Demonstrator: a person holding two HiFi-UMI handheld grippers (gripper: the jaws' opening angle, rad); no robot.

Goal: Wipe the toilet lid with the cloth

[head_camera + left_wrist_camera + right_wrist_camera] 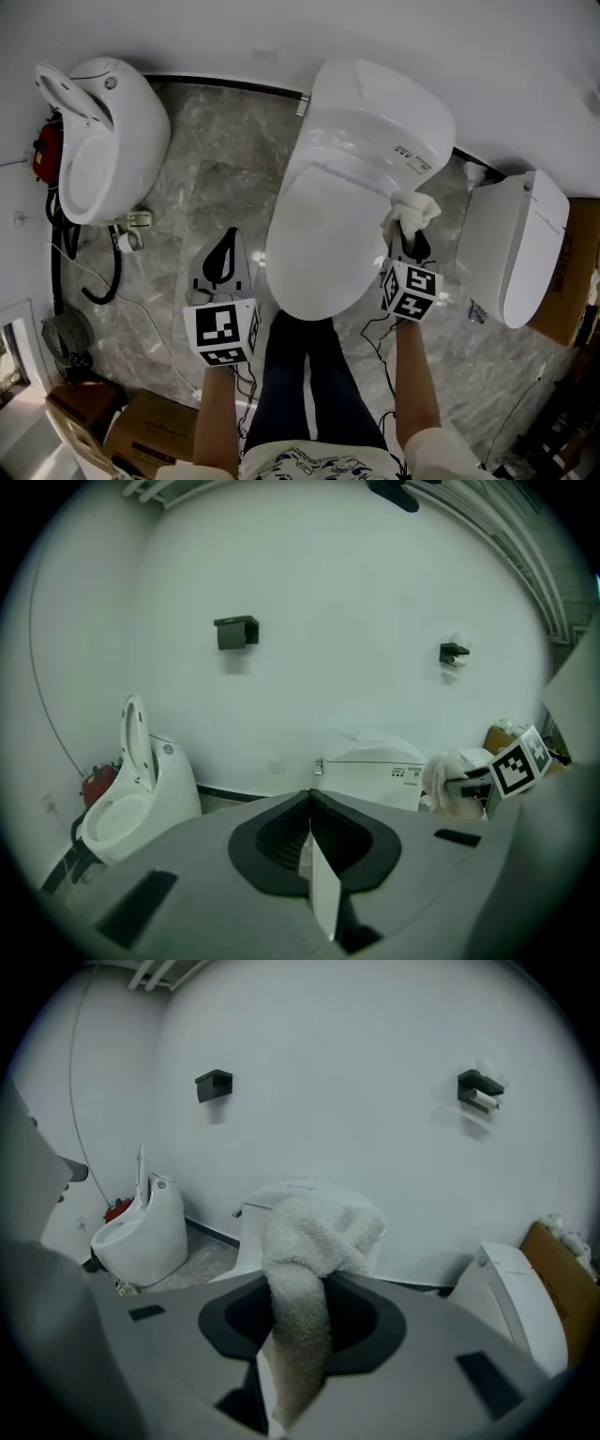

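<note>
The white toilet (366,141) stands in the middle with its lid (323,239) down. A white fluffy cloth (411,212) hangs at the lid's right edge, and my right gripper (405,246) is shut on it. In the right gripper view the cloth (314,1260) bunches out of the jaws in front of the toilet (281,1199). My left gripper (223,270) hangs over the floor left of the lid, shut with nothing in it. The left gripper view shows the toilet (375,771) ahead, with the cloth (442,782) and the right gripper's marker cube (517,761) to its right.
A second toilet (103,141) with its seat raised stands at the left, a red object (45,150) and black hose (98,281) beside it. A white unit (520,248) stands to the right, next to a cardboard box (572,272). Boxes (141,431) lie at bottom left. Marble floor (220,150) separates the toilets.
</note>
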